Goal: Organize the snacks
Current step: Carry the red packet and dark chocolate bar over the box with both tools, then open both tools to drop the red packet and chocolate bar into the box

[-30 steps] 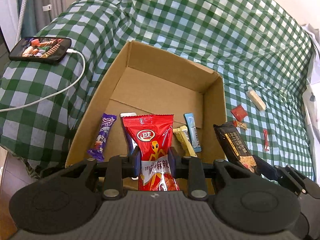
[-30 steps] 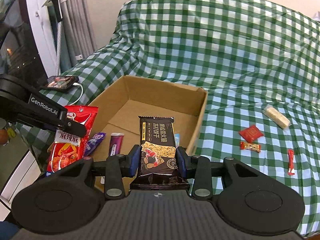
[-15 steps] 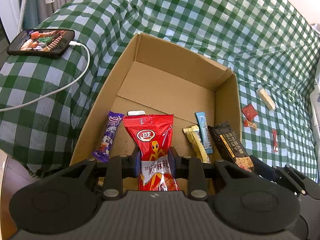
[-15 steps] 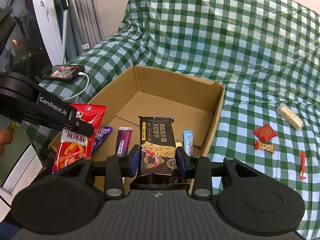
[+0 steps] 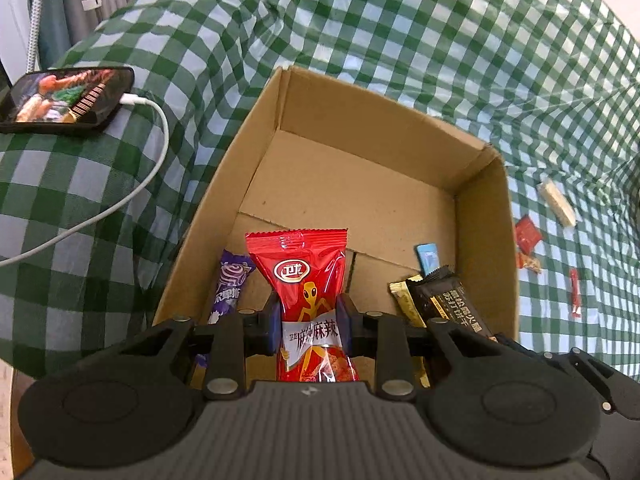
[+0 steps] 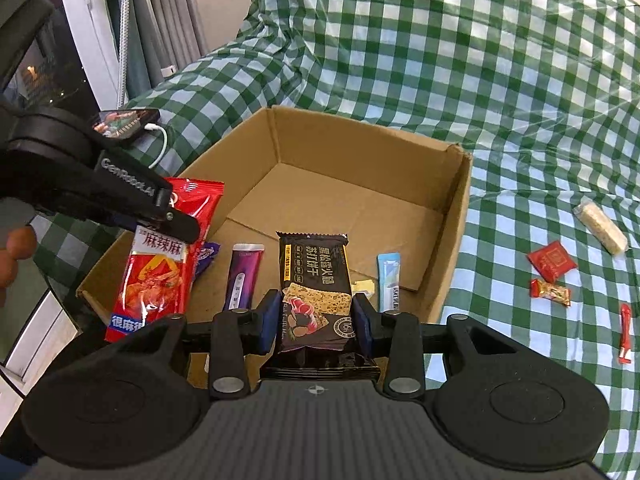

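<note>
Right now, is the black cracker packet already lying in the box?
No, the right gripper is shut on the black cracker packet, held above the cardboard box.

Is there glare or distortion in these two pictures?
Left wrist view: fisheye bends the cardboard box walls; the red snack bag reads sharp. Right wrist view: bright streaks wash the checkered cloth at upper right; the black cracker pack shows little glare.

the left black two-finger gripper [image 5: 307, 322] clamps a red foil snack packet [image 5: 306, 300] upright, while the right black two-finger gripper [image 6: 316, 322] pinches a black biscuit wrapper [image 6: 316, 292] beside it.
</note>
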{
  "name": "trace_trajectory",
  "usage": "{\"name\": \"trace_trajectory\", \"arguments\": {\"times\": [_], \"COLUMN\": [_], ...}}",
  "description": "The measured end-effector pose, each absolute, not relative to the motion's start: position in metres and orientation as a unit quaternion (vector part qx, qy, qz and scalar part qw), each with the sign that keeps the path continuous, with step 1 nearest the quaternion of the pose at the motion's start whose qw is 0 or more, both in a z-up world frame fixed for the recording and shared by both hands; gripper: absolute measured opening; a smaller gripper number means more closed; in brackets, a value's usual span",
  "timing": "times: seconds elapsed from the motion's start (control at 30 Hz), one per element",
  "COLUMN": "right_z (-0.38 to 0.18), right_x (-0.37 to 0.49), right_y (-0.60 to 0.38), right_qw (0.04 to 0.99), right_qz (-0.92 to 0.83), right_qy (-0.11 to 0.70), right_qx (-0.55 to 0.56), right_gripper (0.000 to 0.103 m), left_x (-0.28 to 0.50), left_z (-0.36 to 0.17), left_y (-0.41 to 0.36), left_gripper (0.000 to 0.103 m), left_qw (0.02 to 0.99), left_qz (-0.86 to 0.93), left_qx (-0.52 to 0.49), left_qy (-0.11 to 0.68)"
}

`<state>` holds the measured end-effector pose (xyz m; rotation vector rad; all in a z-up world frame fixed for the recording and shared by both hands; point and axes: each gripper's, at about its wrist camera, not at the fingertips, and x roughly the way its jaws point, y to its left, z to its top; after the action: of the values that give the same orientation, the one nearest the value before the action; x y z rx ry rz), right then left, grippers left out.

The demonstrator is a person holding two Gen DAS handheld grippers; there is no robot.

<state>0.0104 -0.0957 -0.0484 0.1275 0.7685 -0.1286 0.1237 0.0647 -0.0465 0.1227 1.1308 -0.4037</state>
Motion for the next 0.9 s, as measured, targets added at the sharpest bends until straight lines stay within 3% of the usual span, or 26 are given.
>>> {"name": "trace_trajectory", "arguments": {"times": [0.73, 0.77, 0.83, 0.87, 0.9], "right_z": [-0.082, -0.083, -0.082, -0.08, -0.076], "right_x": [0.046, 0.046, 0.047, 0.047, 0.047], "right_y": [-0.114, -0.114, -0.116, -0.117, -0.118], "right_qw": [0.903, 0.903, 0.903, 0.905, 0.907], "right_qz": [-0.065, -0.067, -0.068, -0.068, -0.067], "right_qy": [0.418, 0.418, 0.416, 0.411, 0.407], "right_qx": [0.075, 0.077, 0.082, 0.085, 0.087], "right_gripper": [0.041, 0.041, 0.042, 0.048, 0.057], "left_x": [0.152, 0.153, 0.154, 0.154, 0.152], "left_z": [-0.106, -0.106, -0.103, -0.1, -0.095], "left_y": [0.053, 0.054, 0.055, 0.056, 0.057], "left_gripper": [0.033, 0.037, 0.07, 0.103, 0.103], "left_qw": [0.799, 0.799, 0.802, 0.806, 0.813], "left_qz": [-0.165, -0.165, -0.164, -0.159, -0.155], "left_qx": [0.1, 0.1, 0.096, 0.096, 0.098], "left_qy": [0.569, 0.569, 0.566, 0.563, 0.553]}}
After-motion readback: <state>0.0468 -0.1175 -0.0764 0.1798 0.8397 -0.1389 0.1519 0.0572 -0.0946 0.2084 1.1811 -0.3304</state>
